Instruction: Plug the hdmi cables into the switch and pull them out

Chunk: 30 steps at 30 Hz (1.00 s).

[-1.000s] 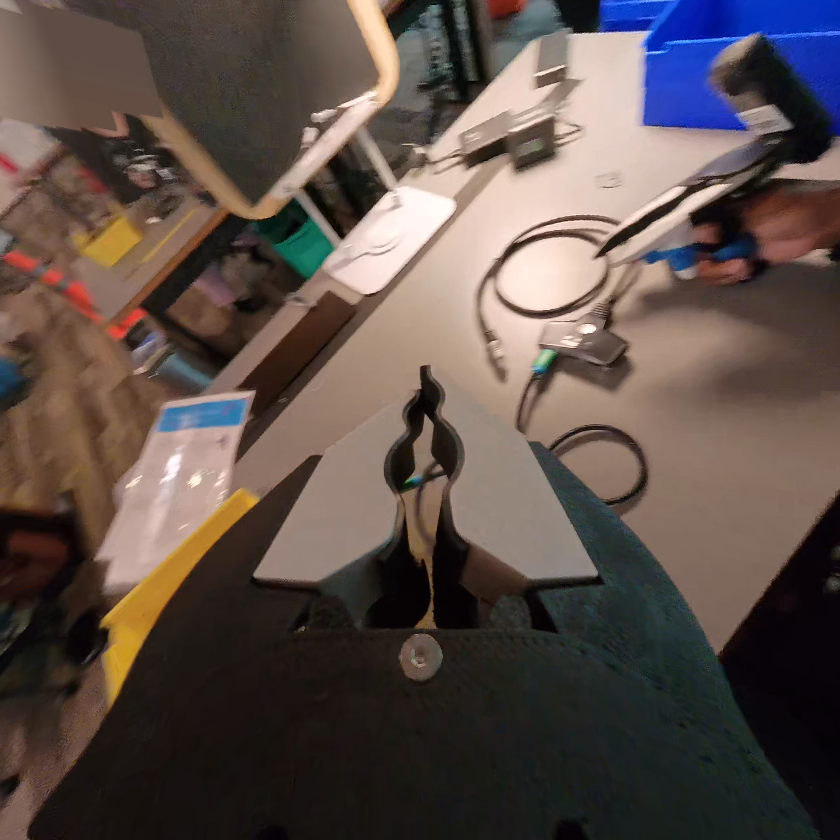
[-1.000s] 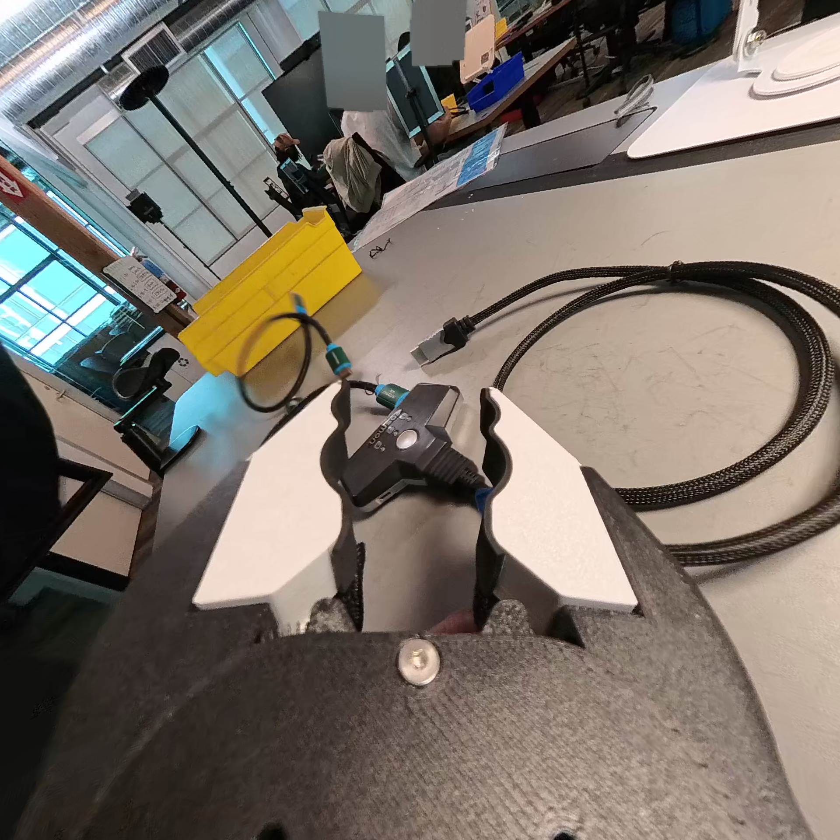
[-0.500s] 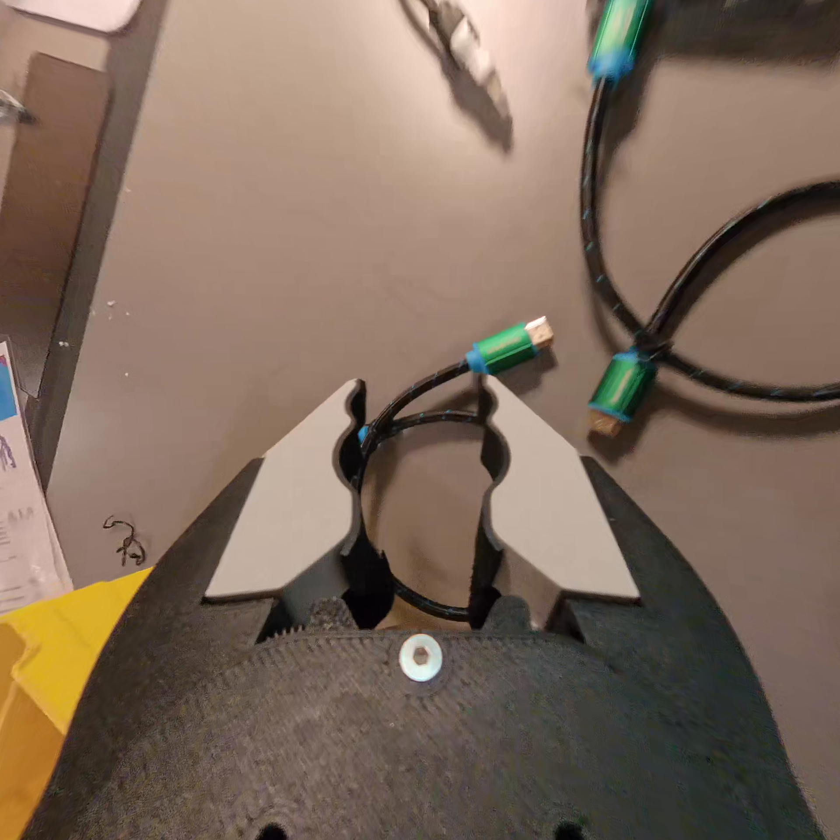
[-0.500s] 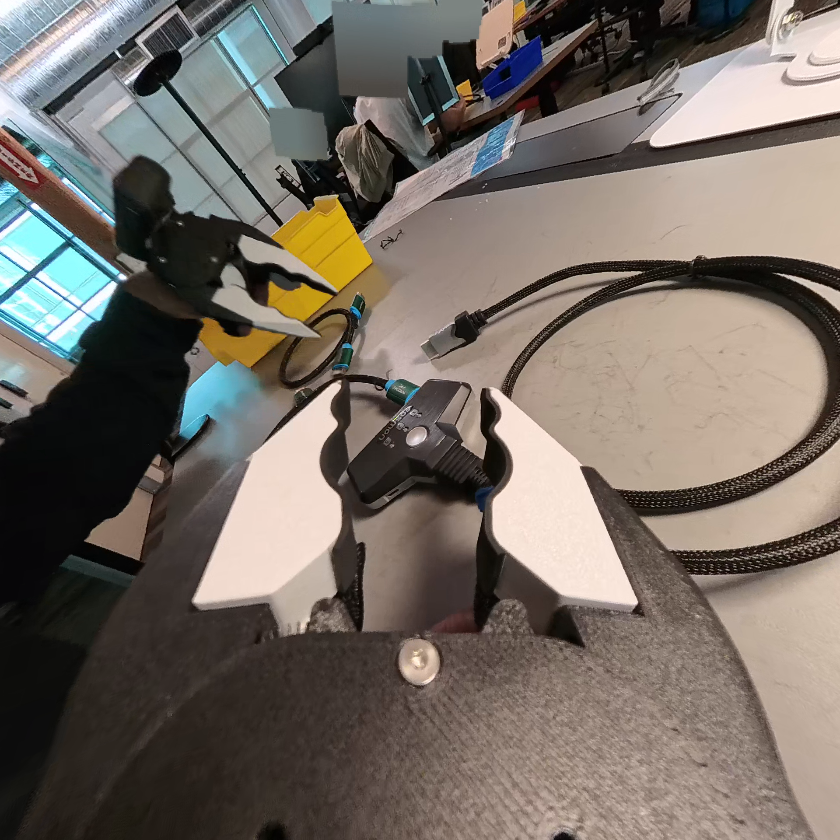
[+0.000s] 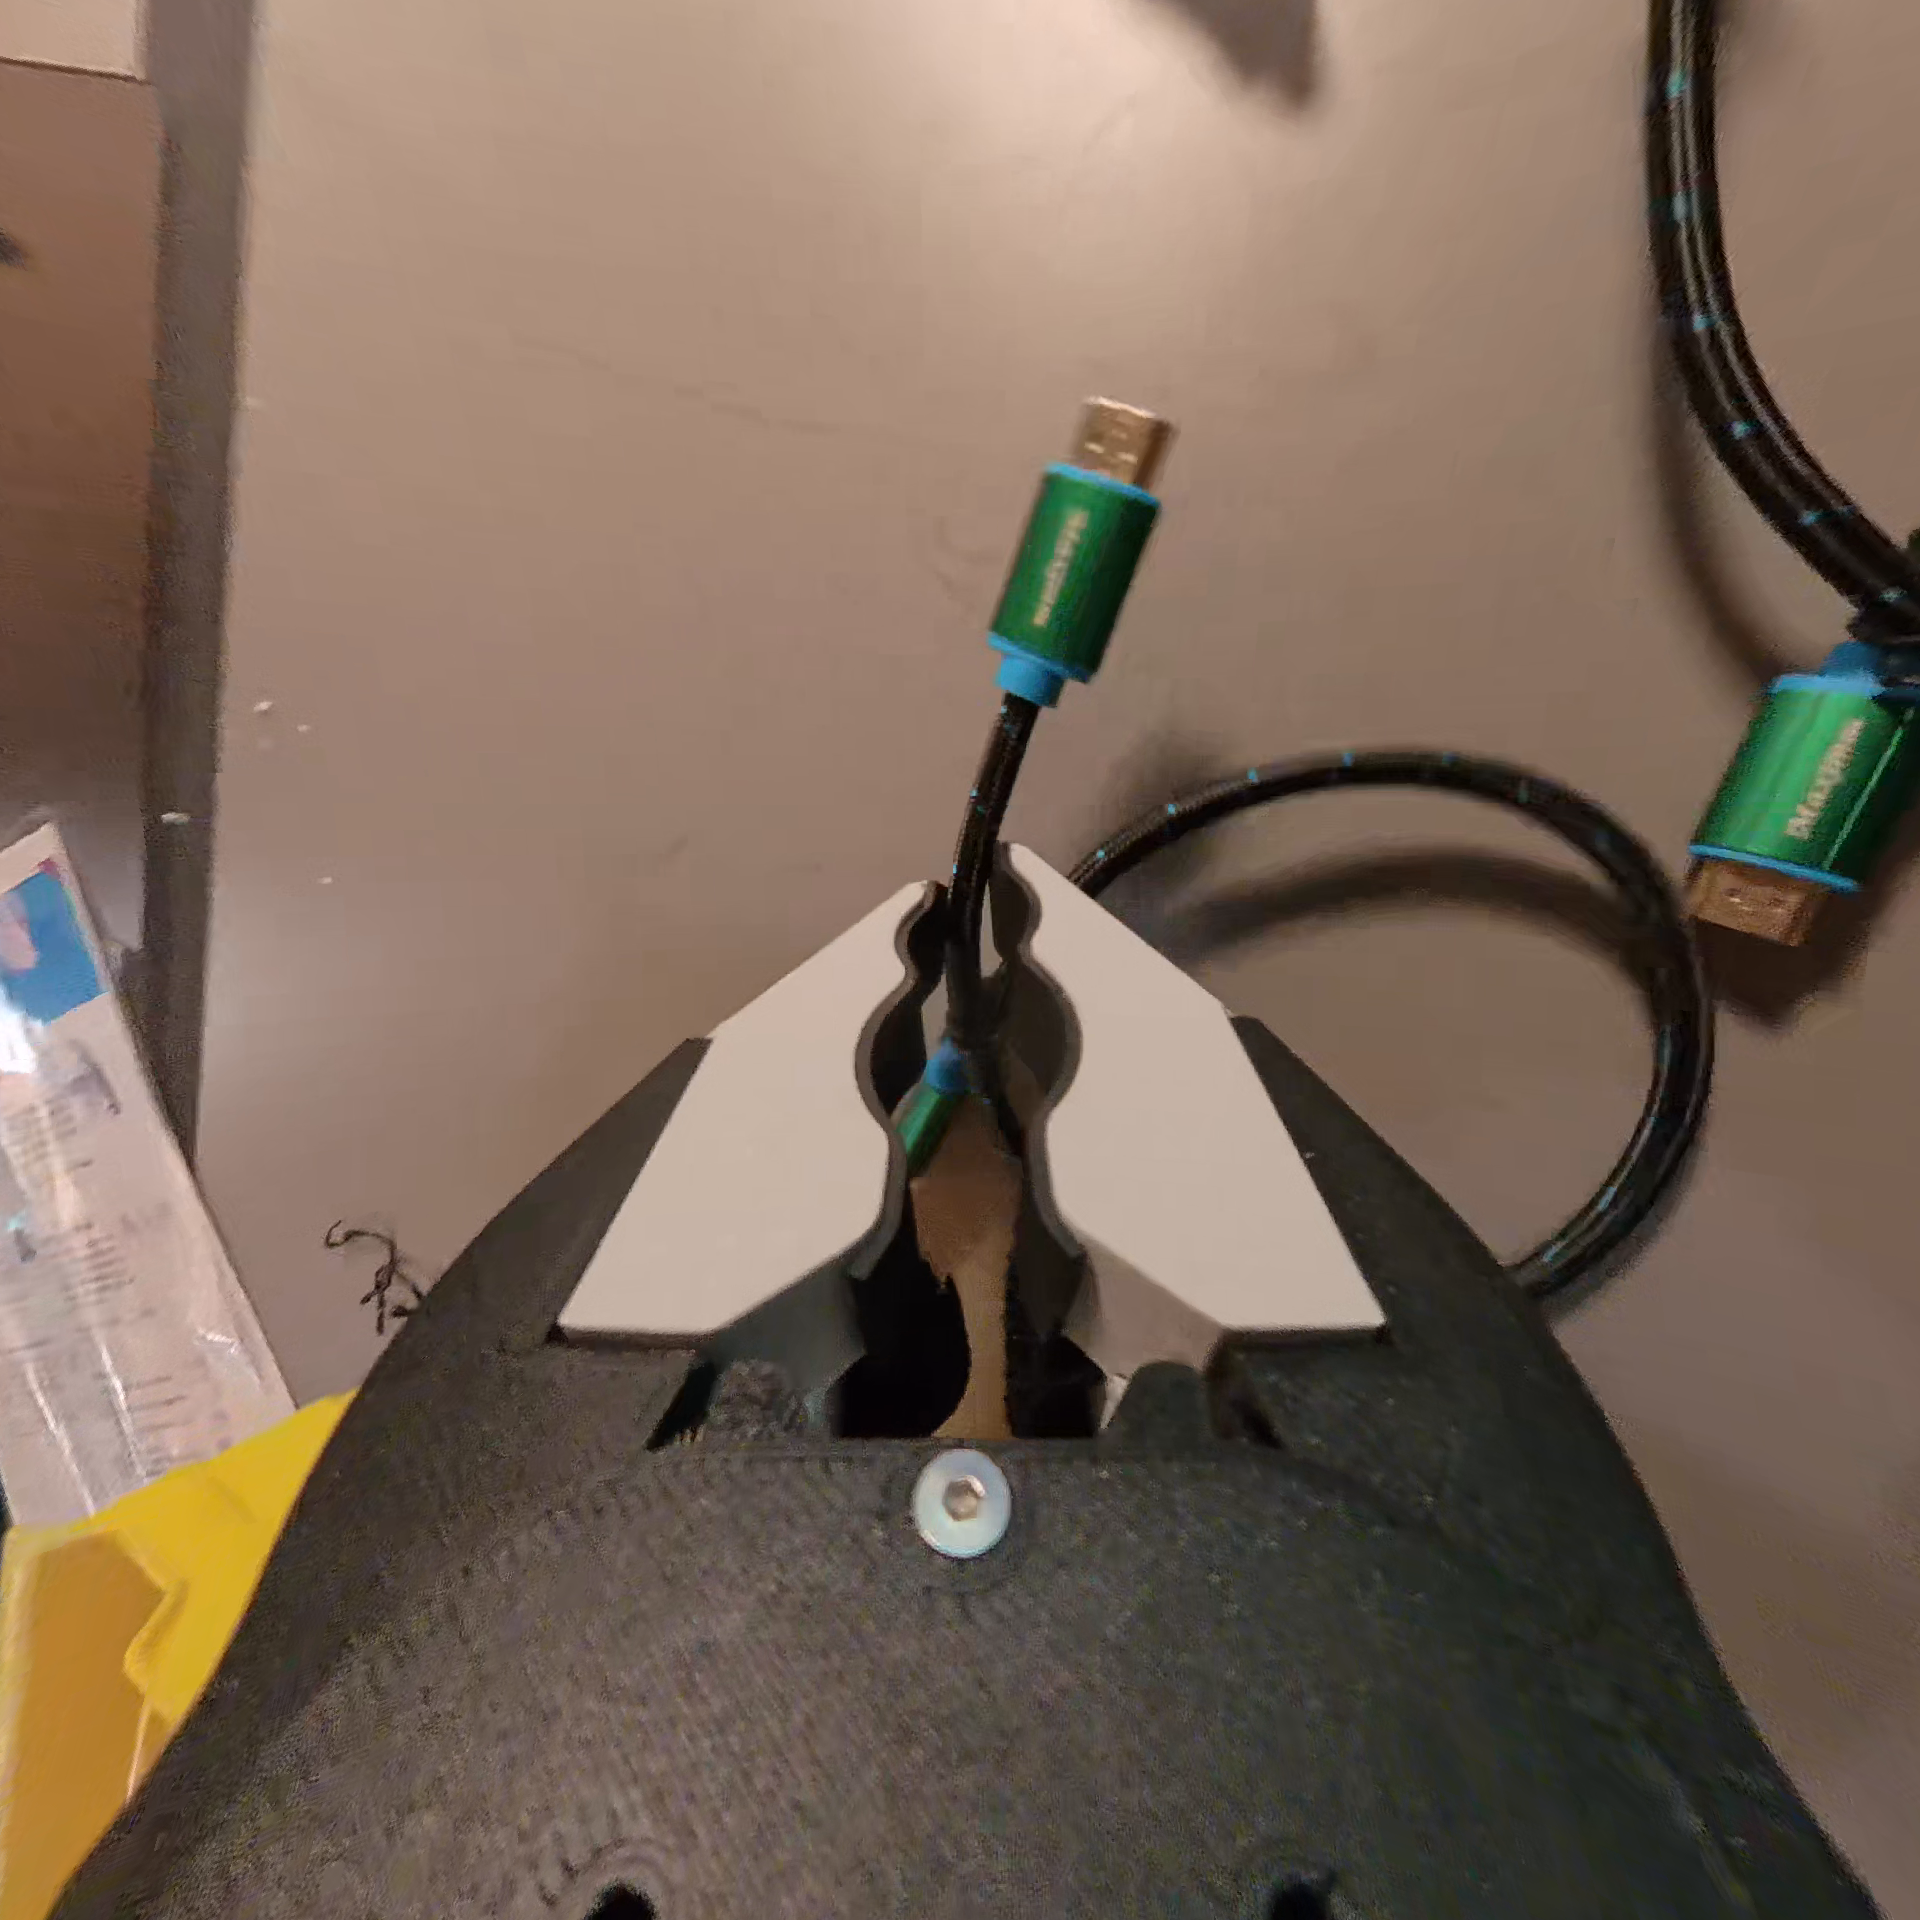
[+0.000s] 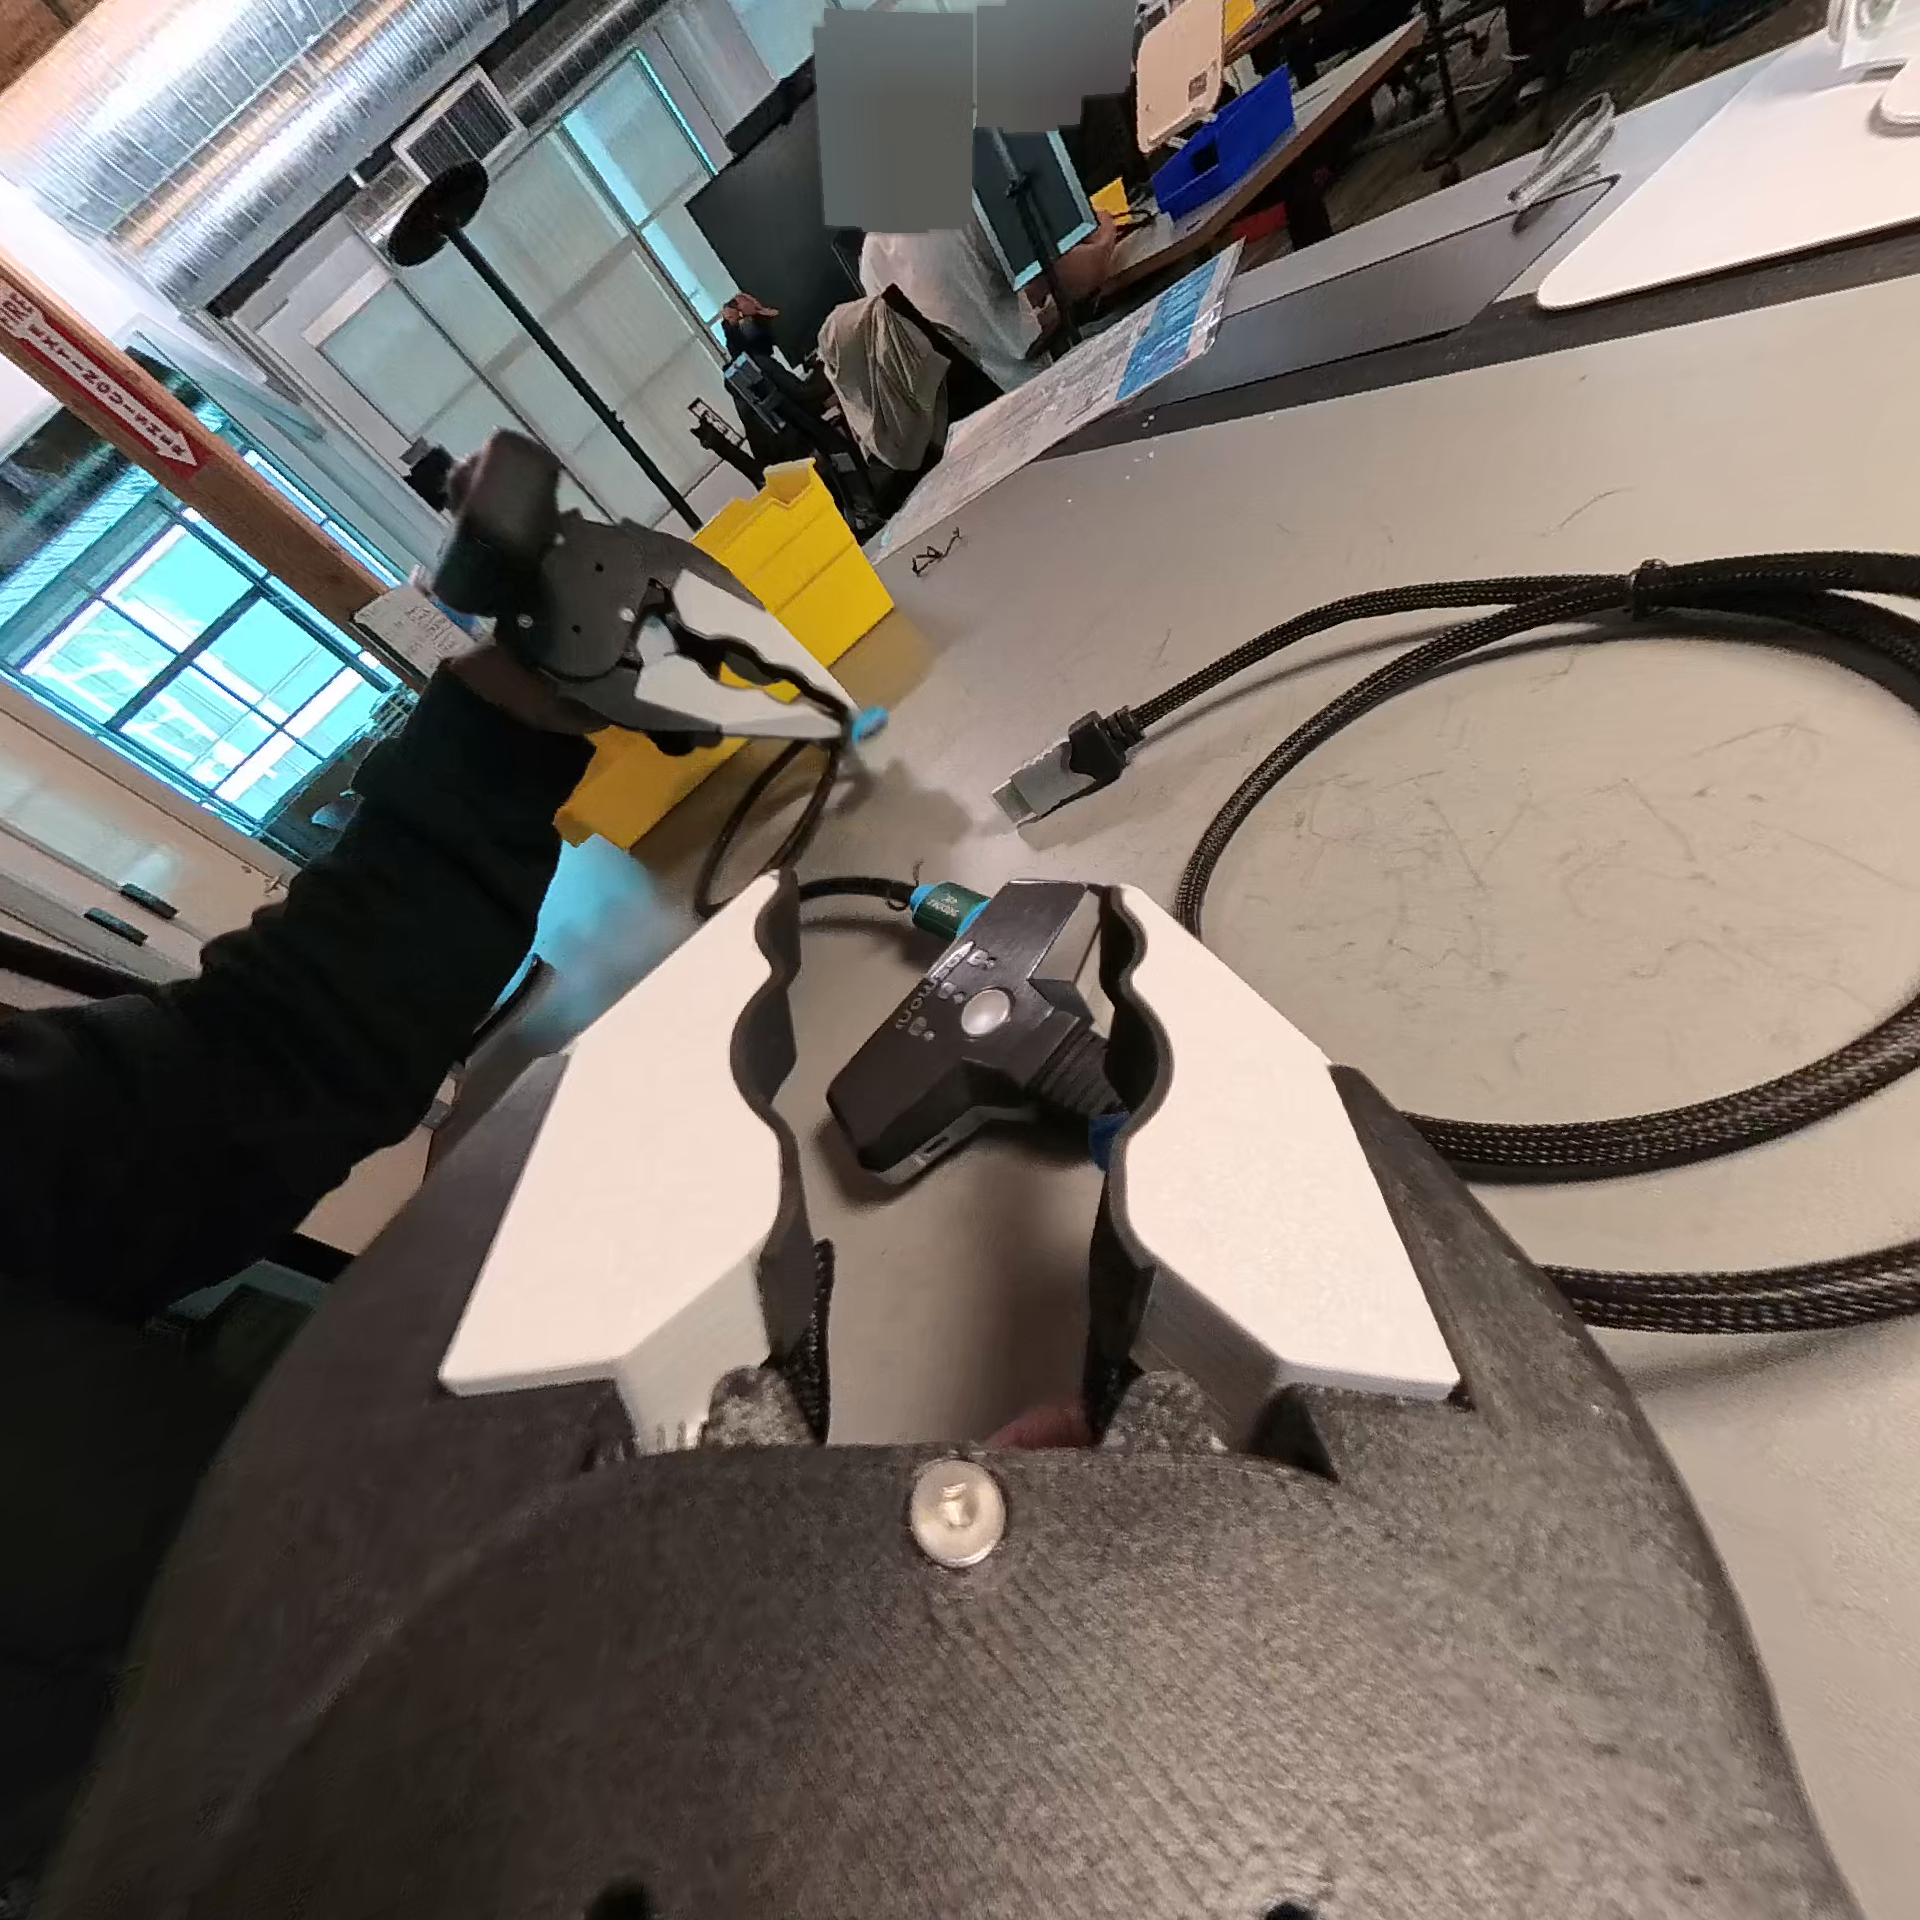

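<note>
My left tongs point(image 5: 971, 894) were clenched on a thin braided HDMI cable point(image 5: 977, 831), black with blue flecks. Its green metal plug point(image 5: 1072, 590), cylindrical with blue collars and a gold tip, stood past the tips with its long axis toward 12 to 1 o'clock in the left wrist view. A second green plug point(image 5: 1803, 790) lay on the grey counter point(image 5: 623, 416) at 3 o'clock, its gold end aimed toward 7 o'clock, beside a loop of the same cable.

My right tongs point(image 6: 951, 904) were released, the white fingers point(image 6: 644, 1143) spread either side of the black T-shaped HDMI switch point(image 6: 966, 1049), which lay flat on the scuffed counter. A green plug point(image 6: 943, 906) sat in its far end, pointing toward 4 o'clock. A thick black woven cable point(image 6: 1558, 1143) curled at 3 o'clock, its grey plug point(image 6: 1044, 784) loose at 12 o'clock. A yellow plastic bin point(image 6: 800, 561) stood at 11 o'clock.
</note>
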Each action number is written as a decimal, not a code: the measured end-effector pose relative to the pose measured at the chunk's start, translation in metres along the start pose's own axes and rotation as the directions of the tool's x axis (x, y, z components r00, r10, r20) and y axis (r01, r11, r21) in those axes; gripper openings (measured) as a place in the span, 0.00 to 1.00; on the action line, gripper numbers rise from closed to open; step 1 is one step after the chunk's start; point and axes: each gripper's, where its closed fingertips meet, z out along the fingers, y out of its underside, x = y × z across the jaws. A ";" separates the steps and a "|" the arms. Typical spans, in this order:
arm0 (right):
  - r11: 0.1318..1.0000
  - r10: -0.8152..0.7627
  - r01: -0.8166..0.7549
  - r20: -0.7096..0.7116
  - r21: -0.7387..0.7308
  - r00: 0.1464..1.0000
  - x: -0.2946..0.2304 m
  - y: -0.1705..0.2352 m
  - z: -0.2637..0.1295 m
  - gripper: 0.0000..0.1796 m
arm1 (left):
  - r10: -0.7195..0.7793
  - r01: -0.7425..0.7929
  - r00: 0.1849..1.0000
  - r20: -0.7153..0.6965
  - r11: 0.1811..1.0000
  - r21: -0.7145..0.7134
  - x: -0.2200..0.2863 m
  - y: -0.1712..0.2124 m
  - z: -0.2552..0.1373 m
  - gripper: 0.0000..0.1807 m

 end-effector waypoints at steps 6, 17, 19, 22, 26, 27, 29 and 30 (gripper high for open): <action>0.999 -0.037 0.037 -0.001 0.010 0.999 -0.003 -0.001 0.000 0.33 | -0.101 0.058 0.978 0.180 0.971 0.231 -0.024 -0.041 -0.057 0.04; 0.964 -0.260 0.254 0.083 0.080 0.962 -0.043 -0.004 0.006 0.34 | -0.053 -0.208 0.849 0.526 0.881 0.425 0.037 -0.157 -0.082 0.04; 0.949 -0.307 0.296 0.108 0.106 0.946 -0.057 -0.007 0.007 0.35 | -0.046 -0.241 0.832 0.553 0.868 0.435 0.049 -0.172 -0.077 0.04; 0.936 -0.338 0.316 0.141 0.155 0.931 -0.081 -0.014 0.007 0.37 | -0.042 -0.278 0.802 0.596 0.857 0.434 0.061 -0.188 -0.072 0.04; 0.902 -0.414 0.394 0.095 0.177 0.905 -0.099 -0.020 0.011 0.36 | -0.011 -0.323 0.749 0.662 0.866 0.381 0.067 -0.195 -0.068 0.04; 0.892 -0.435 0.417 0.087 0.174 0.896 -0.102 -0.020 0.013 0.36 | 0.006 -0.340 0.737 0.676 0.868 0.363 0.069 -0.195 -0.068 0.04; 0.877 -0.467 0.453 0.067 0.158 0.881 -0.106 -0.020 0.016 0.31 | 0.042 -0.369 0.711 0.702 0.872 0.321 0.073 -0.195 -0.066 0.04; 0.870 -0.482 0.472 0.041 0.145 0.875 -0.105 -0.020 0.019 0.24 | 0.052 -0.379 0.702 0.710 0.872 0.310 0.075 -0.194 -0.067 0.04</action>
